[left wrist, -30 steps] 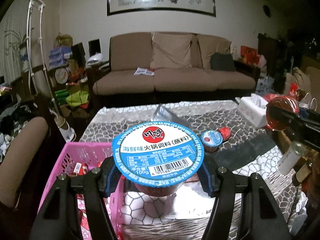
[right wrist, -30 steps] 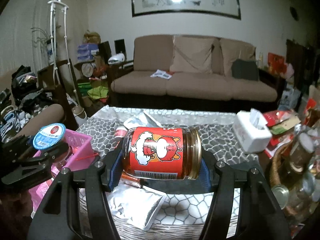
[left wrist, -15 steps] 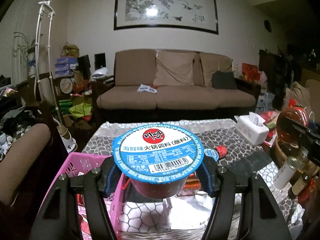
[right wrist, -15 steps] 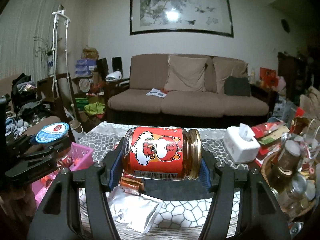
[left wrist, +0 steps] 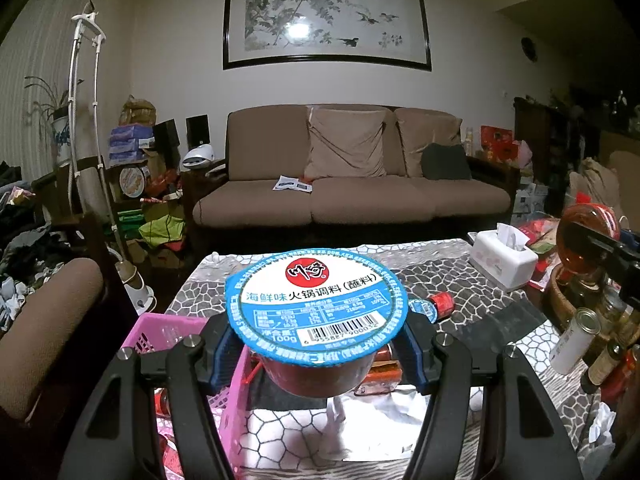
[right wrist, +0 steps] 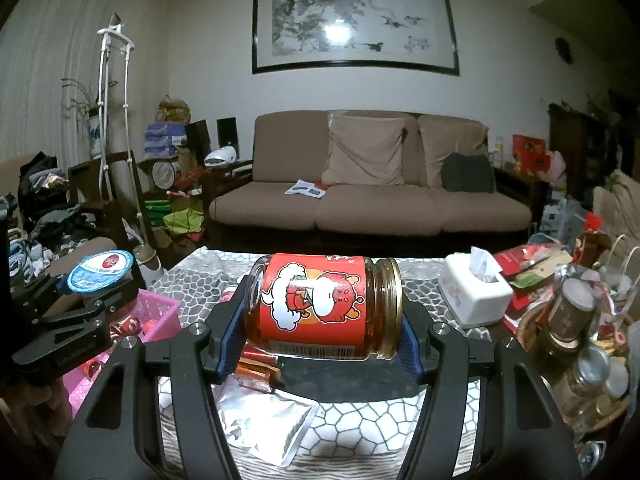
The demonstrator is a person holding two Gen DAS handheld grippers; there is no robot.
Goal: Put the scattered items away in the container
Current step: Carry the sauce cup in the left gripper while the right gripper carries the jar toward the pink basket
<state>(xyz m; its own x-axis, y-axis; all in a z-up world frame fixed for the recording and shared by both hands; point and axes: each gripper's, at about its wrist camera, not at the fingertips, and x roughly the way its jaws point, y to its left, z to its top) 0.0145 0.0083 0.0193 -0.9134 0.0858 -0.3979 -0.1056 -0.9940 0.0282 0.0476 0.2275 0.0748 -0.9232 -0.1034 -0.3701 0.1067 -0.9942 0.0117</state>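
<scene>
Fingers: left gripper [left wrist: 320, 356] clamps sauce cup [left wrist: 318, 308]; right gripper [right wrist: 320, 344] clamps jar [right wrist: 324, 308].
Done: pink basket [left wrist: 160, 330] holds some packets.
Left: both loads, foil pouch [right wrist: 264, 424].

Left wrist cam sat low over the table's [left wrist: 480, 280] left side, looking along its fingers toward the sofa [left wrist: 352, 184], with the cup [left wrist: 316, 308] filling the near foreground and the basket [left wrist: 160, 332] just below-left. Right wrist cam sat to its right, facing the same way, the jar [right wrist: 324, 308] very close. Both shared sofa, painting [right wrist: 356, 28], tissue box [right wrist: 472, 296] and table. Each caught the other: jar at the left view's right edge [left wrist: 580, 240], cup at the right view's left edge [right wrist: 100, 272].
</scene>
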